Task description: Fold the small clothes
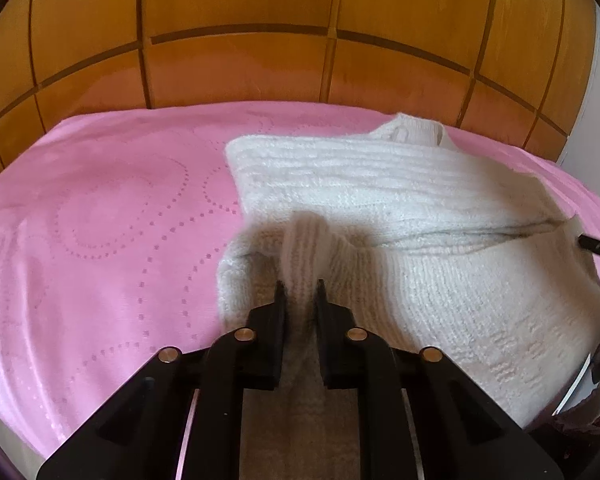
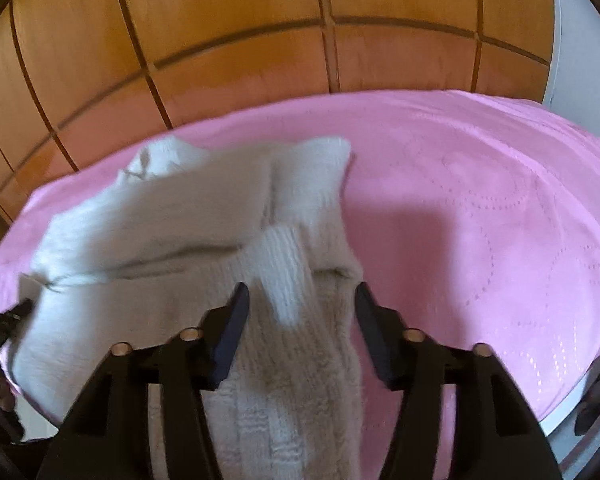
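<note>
A small white knitted sweater [image 1: 400,208] lies on a pink cloth [image 1: 100,220], its collar at the far side and one sleeve folded across the body. My left gripper [image 1: 300,288] is shut on a ribbed fold of the sweater's near left part and holds it slightly raised. In the right wrist view the sweater [image 2: 160,220] lies left of centre. My right gripper [image 2: 300,292] is open, its jaws on either side of a ribbed white cuff [image 2: 284,272] over the sweater's near right edge. The left gripper's tip also shows in the right wrist view [image 2: 16,312].
The pink cloth [image 2: 480,220] covers a white table whose edge [image 2: 560,424] shows at the right. A wooden panelled wall [image 1: 300,20] stands right behind the table. The right gripper's tip [image 1: 596,246] pokes in at the right edge of the left wrist view.
</note>
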The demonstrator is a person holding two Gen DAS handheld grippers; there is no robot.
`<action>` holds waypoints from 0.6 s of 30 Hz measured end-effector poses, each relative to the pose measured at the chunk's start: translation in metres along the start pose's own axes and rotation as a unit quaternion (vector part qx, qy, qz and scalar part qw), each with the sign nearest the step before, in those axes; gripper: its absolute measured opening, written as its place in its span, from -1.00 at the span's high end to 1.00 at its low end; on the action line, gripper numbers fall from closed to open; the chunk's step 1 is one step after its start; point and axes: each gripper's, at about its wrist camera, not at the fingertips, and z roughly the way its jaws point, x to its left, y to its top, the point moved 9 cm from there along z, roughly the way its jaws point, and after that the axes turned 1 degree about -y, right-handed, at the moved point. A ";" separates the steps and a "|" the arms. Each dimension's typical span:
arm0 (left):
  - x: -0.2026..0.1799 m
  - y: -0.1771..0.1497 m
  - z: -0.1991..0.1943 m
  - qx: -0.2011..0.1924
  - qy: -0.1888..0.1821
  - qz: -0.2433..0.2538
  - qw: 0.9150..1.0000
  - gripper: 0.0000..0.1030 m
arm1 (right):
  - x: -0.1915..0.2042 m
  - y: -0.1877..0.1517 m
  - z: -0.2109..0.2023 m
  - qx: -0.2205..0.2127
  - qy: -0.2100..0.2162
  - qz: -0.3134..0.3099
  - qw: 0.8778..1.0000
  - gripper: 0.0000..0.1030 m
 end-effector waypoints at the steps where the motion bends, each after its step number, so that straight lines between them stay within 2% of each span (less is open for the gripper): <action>1: 0.001 0.000 -0.003 -0.004 0.005 0.001 1.000 0.81 | 0.003 -0.002 0.002 0.004 -0.004 -0.009 1.000 0.65; 2: 0.002 0.001 -0.006 -0.006 0.007 0.002 1.000 0.86 | 0.005 -0.004 0.001 0.003 -0.010 -0.021 1.000 0.66; 3: 0.003 0.001 -0.010 -0.011 0.005 0.001 1.000 0.86 | 0.007 -0.005 -0.002 -0.001 -0.017 -0.032 0.999 0.82; 4: 0.004 0.001 -0.013 -0.015 0.004 0.000 1.000 0.86 | 0.008 -0.005 -0.005 -0.002 -0.020 -0.038 0.999 0.87; 8: 0.002 0.008 -0.034 -0.038 -0.009 0.010 0.999 0.89 | 0.012 -0.002 -0.027 -0.014 -0.008 -0.038 0.999 0.88; 13: 0.006 0.029 -0.059 -0.057 -0.035 0.000 0.998 0.89 | 0.020 0.033 -0.066 -0.059 0.038 -0.017 0.997 0.89; 18: 0.012 0.074 -0.045 -0.070 -0.045 -0.019 0.996 0.90 | 0.021 0.087 -0.060 -0.091 0.058 0.018 0.994 0.89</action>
